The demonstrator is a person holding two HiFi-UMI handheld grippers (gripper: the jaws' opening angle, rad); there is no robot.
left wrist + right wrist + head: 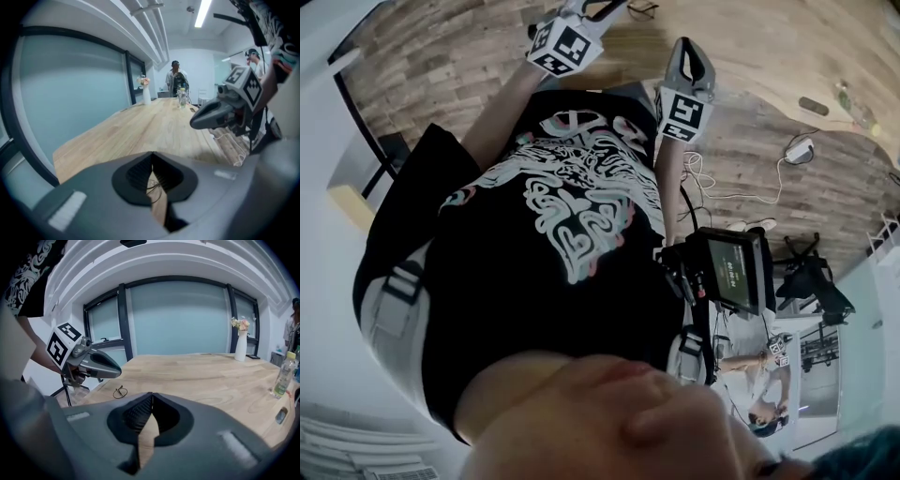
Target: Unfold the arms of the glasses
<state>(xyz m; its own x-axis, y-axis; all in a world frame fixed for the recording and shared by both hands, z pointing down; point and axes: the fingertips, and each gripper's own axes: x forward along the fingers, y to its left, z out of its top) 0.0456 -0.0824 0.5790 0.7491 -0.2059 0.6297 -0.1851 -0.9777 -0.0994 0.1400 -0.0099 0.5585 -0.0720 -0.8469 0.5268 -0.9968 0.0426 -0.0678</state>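
The thin wire-framed glasses [120,392] lie folded on the pale wooden table [211,376], near its left corner in the right gripper view. In the left gripper view the glasses [153,186] show through the slit under the jaws. My left gripper [151,157] is shut and empty, held above and just short of them. My right gripper [152,397] is also shut with nothing in it, farther from the glasses. In the head view both grippers sit at the top: the left gripper [581,14] and the right gripper [688,54], in front of the person's black printed shirt.
A white vase with flowers [241,345], a clear bottle [284,373] and a small dark object [280,416] stand farther along the table. A person [176,79] stands at the table's far end. A screen on a stand [731,272] and cables [787,155] occupy the floor.
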